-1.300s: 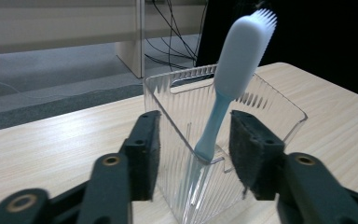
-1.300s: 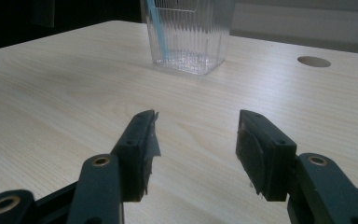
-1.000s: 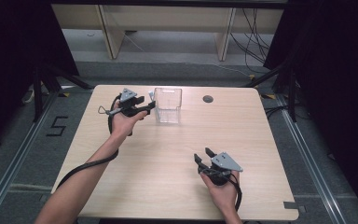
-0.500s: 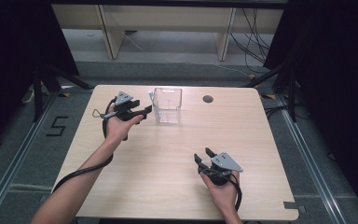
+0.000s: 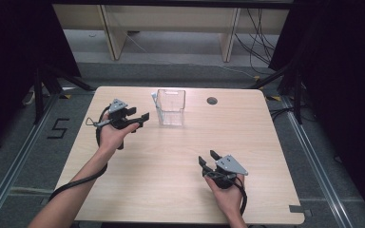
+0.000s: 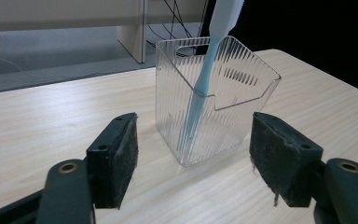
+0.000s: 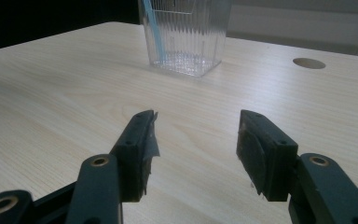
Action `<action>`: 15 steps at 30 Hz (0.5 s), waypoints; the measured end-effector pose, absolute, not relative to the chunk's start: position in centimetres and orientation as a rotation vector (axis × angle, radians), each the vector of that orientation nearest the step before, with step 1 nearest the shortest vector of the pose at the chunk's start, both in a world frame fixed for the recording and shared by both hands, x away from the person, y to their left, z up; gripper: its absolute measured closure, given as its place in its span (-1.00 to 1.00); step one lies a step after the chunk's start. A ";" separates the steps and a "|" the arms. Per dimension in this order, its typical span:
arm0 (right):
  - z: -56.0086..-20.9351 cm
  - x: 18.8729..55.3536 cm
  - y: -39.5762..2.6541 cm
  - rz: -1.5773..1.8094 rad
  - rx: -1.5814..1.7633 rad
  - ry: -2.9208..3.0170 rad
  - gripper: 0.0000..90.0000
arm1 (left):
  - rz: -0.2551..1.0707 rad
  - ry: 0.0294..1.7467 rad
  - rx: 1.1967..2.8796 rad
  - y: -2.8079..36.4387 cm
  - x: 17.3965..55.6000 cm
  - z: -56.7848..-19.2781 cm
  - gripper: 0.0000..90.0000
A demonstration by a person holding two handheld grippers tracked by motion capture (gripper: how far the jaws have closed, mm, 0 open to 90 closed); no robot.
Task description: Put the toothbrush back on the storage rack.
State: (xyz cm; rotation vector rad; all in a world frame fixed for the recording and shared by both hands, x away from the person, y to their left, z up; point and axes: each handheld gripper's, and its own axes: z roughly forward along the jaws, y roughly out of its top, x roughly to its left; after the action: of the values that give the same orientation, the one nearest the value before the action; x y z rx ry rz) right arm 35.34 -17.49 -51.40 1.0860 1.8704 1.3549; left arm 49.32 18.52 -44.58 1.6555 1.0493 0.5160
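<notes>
Backing off to the left, the left gripper (image 5: 140, 118) has drawn away from the clear plastic holder (image 5: 171, 107), where a second ago its tips were right at the holder's left wall; its jaws have just been opening, and nothing lies between them now. The right gripper and the holder sit as they did.

Nearest the person, the right gripper (image 5: 208, 158) rests low over the front right part of the wooden table (image 5: 247, 128), well apart from the holder, with its jaws spread and only bare wood between them in the right gripper view.

Farther in, the left gripper hangs near the holder's left side, not touching it, jaws spread wide; in the left gripper view the holder stands framed between the two pads (image 6: 116, 158).

Beyond that, the holder stands upright on the far middle of the table. A light blue toothbrush (image 6: 204, 79) leans inside it, lower end at the bottom, upper end sticking out over the rim.

At the far edge there is a round hole (image 5: 212, 100) in the tabletop, to the right of the holder.

By the look of it, the toothbrush is already placed and let go, so the step in hand is the retreat. Next the left hand probably only needs to clear the holder without knocking it.
</notes>
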 end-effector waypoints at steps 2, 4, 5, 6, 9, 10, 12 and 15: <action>-51.4 35.3 -17.5 1.359 1.096 1.871 0.05 | 0.517 1.047 1.652 18.9 48.9 -44.7 -0.30; -51.5 35.4 -17.5 1.373 1.083 1.870 0.05 | 0.519 1.044 1.656 19.1 48.6 -44.9 -0.30; -51.5 35.4 -17.4 1.384 1.100 1.874 0.05 | 0.518 1.044 1.653 19.2 48.4 -44.9 -0.31; -51.5 35.4 -17.3 1.383 1.098 1.875 0.05 | 0.520 1.042 1.655 19.3 48.2 -45.0 -0.31; -51.5 35.4 -17.3 1.387 1.104 1.871 0.05 | 0.526 1.042 1.647 19.7 47.7 -45.0 -0.32; -51.5 35.4 -17.3 1.380 1.099 1.874 0.05 | 0.528 1.042 1.651 19.7 47.5 -45.0 -0.32; -51.5 35.4 -17.3 1.382 1.097 1.873 0.05 | 0.527 1.040 1.653 19.9 47.1 -45.1 -0.32; -51.5 35.3 -17.4 1.370 1.099 1.876 0.05 | 0.524 1.037 1.659 20.0 46.4 -45.3 -0.32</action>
State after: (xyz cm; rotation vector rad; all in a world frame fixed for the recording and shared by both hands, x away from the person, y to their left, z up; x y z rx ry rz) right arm 35.33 -17.35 -51.49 1.0986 1.8761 1.3702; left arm 46.41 19.99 -45.34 1.6592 1.0366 0.5237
